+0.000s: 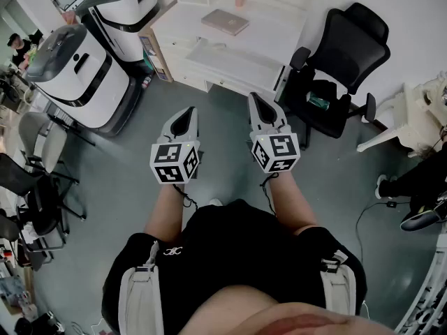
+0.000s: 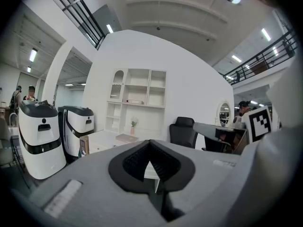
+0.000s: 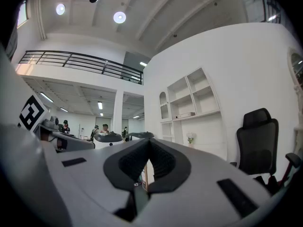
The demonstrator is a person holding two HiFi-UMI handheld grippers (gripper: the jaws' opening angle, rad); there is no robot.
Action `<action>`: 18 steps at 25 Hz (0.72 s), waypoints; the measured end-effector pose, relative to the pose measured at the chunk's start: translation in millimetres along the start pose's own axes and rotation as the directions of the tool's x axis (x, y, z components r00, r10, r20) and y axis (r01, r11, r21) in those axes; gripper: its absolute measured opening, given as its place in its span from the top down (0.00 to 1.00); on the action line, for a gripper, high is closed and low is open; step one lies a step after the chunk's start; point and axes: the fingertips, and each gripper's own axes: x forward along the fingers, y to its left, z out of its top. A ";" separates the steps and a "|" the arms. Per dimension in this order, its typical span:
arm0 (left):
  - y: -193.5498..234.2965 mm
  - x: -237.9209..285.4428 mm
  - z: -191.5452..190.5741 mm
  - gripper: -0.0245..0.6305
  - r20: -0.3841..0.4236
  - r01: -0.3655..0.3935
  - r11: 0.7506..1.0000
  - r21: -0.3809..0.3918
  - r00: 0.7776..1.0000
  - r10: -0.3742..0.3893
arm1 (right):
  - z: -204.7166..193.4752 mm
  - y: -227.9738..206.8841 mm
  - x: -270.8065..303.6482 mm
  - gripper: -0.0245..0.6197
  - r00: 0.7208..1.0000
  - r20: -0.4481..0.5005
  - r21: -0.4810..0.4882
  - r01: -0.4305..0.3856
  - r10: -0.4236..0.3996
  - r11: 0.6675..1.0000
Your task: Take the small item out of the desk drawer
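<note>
You stand back from the white tabletop (image 1: 274, 28), well short of its near edge, with both grippers held out toward it. The left gripper (image 1: 188, 110) is closed with nothing between its jaws, which meet at their tips in the left gripper view. The right gripper (image 1: 254, 97), just beside it, is likewise closed and empty. The drawer (image 1: 227, 82) shows only its front, under the tabletop's near edge. Its inside is out of view, so the small item cannot be seen. A book (image 1: 225, 21) lies on the tabletop toward its back. A black office chair (image 1: 346, 51) stands to the right of the tabletop, and two white machines (image 1: 78, 75) stand to its left.
</note>
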 end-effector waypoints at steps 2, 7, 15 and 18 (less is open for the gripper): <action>2.3 1.3 1.8 0.94 0.000 0.002 1.000 0.002 1.000 -0.002 | -1.3 -1.4 3.7 0.97 1.000 -0.004 0.014 0.006 -0.006 1.000; 10.8 2.0 4.6 0.94 0.002 0.005 1.000 0.008 1.000 -0.005 | -2.2 -3.2 11.5 0.97 0.999 -0.007 0.026 0.035 -0.035 0.999; 40.4 2.4 4.9 0.94 0.012 0.011 1.000 0.014 1.000 -0.011 | -10.6 17.5 36.7 0.97 0.999 -0.015 0.008 0.031 -0.031 0.999; 56.1 0.7 3.2 0.94 0.018 0.018 1.000 0.011 1.000 -0.018 | -15.0 29.0 47.6 0.97 0.999 -0.017 0.006 0.038 -0.038 0.999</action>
